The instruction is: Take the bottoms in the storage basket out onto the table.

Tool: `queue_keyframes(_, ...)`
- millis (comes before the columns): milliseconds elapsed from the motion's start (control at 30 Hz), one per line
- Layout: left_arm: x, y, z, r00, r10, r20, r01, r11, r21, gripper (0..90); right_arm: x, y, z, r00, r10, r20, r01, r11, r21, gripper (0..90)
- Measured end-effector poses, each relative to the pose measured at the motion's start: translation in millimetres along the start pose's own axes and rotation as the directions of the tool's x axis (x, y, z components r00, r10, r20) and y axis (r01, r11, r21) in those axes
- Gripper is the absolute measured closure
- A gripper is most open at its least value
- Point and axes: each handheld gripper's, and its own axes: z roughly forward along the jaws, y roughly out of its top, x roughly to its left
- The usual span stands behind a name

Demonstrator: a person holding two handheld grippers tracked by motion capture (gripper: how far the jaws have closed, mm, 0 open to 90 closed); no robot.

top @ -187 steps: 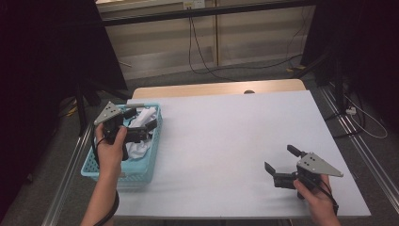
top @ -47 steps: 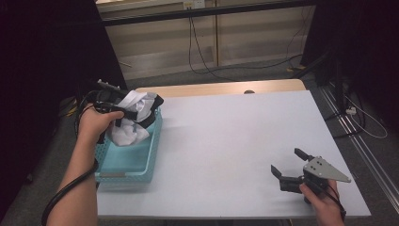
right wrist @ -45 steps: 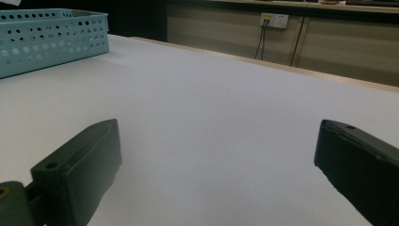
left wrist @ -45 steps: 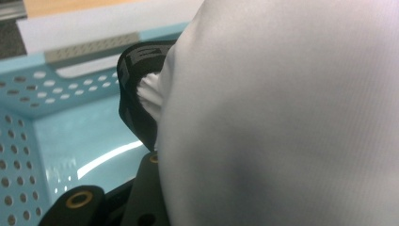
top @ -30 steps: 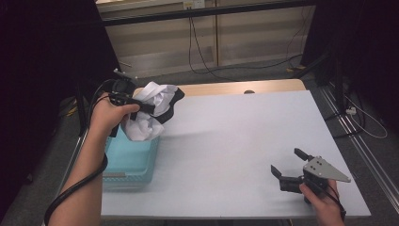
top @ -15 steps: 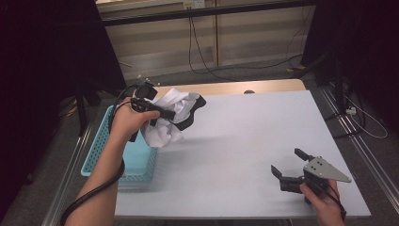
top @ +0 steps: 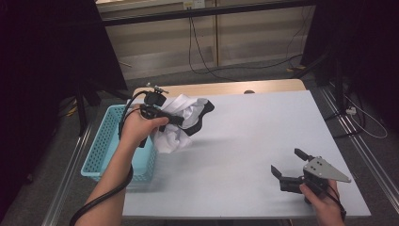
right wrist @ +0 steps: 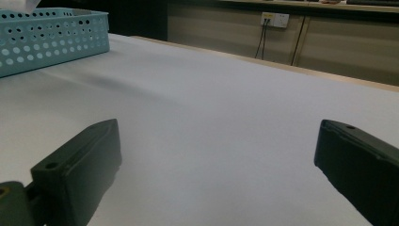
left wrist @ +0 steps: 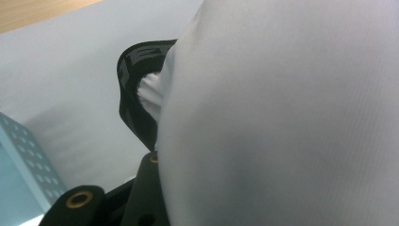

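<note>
Left gripper [top: 175,118] — clenched on white garment with black waistband [top: 188,113], beside blue basket [top: 101,150]; right gripper [top: 289,169] — released, resting on table [top: 244,136].

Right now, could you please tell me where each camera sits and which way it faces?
High view: above the person's side, facing forward and down on the table; both forearms, left hand-held gripper clamping a white garment, right hand-held gripper open.
Left gripper view: on that gripper, close against the garment.
Right gripper view: low over the table, facing the blue basket, jaws wide apart.
Shared: basket, table.
</note>
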Motion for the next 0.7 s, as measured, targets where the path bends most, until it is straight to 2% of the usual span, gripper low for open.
queue_keyframes(200,-6.2,-6.1,11.8,0.9998,0.018,0.010,-0.018,0.9998,-0.002,67.6,0.3,0.0,0.3,1.0000,0.001,-0.001,-0.001,1.000,0.000,0.5)
queue_keyframes(500,-23.9,-16.0,38.7,0.9983,0.036,0.046,-0.036,0.9994,0.000,67.4,0.4,-0.2,0.7,1.0000,0.002,-0.001,-0.002,1.000,0.002,0.6)
queue_keyframes(533,-25.1,-16.9,41.4,0.9976,0.047,0.050,-0.048,0.9988,0.007,67.4,0.3,-0.2,0.6,1.0000,0.003,-0.001,-0.003,1.000,0.001,0.6)
queue_keyframes(700,-30.3,-21.6,54.2,0.9969,0.043,0.066,-0.043,0.9991,0.001,67.3,-0.5,-0.2,0.3,1.0000,0.000,-0.001,0.000,1.000,0.000,0.6)
